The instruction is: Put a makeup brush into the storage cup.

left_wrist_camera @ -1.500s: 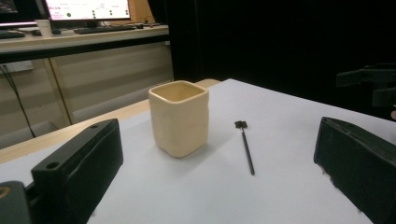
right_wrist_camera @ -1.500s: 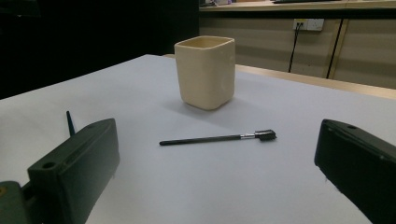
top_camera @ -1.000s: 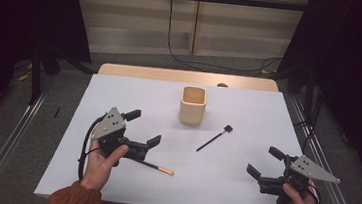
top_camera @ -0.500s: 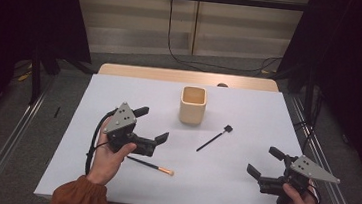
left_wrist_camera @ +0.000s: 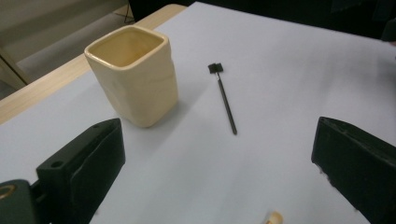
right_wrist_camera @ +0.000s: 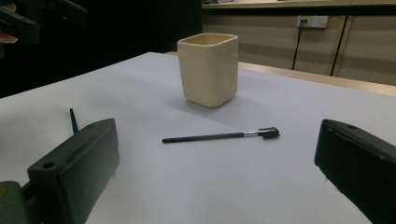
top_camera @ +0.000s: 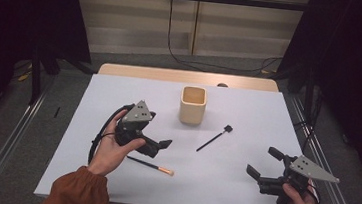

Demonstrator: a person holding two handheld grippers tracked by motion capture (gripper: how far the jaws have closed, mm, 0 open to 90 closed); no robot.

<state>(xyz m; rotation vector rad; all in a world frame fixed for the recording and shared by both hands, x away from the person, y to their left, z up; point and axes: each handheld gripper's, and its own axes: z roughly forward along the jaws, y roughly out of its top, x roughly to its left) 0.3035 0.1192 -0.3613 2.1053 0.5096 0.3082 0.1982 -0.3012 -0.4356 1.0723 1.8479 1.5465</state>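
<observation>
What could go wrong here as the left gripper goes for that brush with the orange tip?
The brush lies flat on the white table cover, so the open left gripper may scrape the cover or slip off the thin handle. The cup stands upright just beyond; a forward swing could knock it over.

Both grippers are black, each topped by a grey three-cornered plate dotted with small holes: the left gripper [top_camera: 153, 134] and the right gripper [top_camera: 264, 163]. A black cable loops from the left one. The person's sleeves are rust-orange.
</observation>
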